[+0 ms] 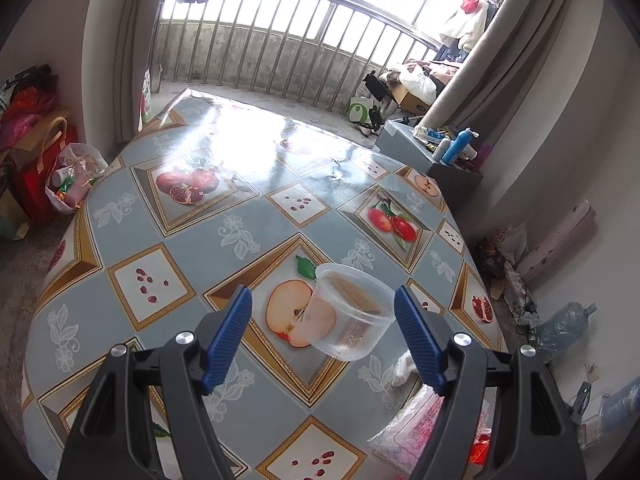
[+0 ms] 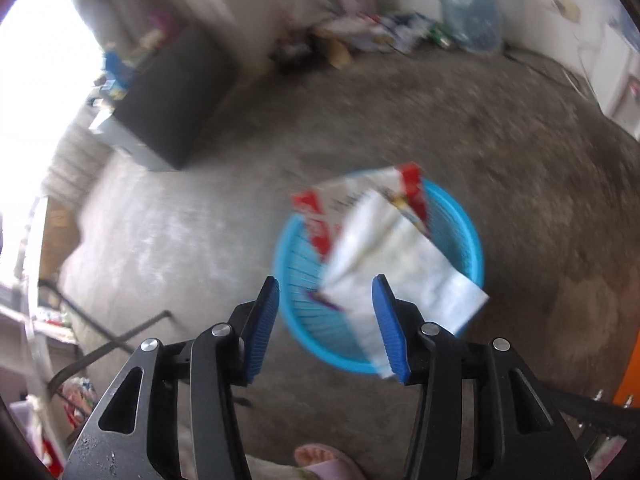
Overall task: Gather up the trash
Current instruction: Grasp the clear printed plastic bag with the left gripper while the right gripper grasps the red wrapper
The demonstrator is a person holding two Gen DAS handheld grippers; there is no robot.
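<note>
The left gripper (image 1: 323,322) stands with its jaws apart around a clear plastic cup (image 1: 352,314) on the fruit-patterned table (image 1: 168,220), the pads not pressing it. The right gripper (image 2: 325,322) is released over the blue basket (image 2: 472,236); a red and white wrapper (image 2: 384,256) hangs blurred above the basket, beside the right pad.

- Left gripper (image 1: 323,312): jaws stand apart, a clear plastic cup (image 1: 352,316) between them and nearer the right pad; open gap at the left pad.
- Table (image 1: 132,216): far half bare and unobstructed. Crumpled tissue (image 1: 404,368) and plastic packet (image 1: 416,420) crowd the near right edge.
- Right gripper (image 2: 325,312): jaws apart above the blue basket (image 2: 468,240). A red-and-white wrapper (image 2: 384,248) covers much of the basket mouth.
- Floor around the basket is clear; dark cabinet (image 2: 168,92) stands well apart.
</note>
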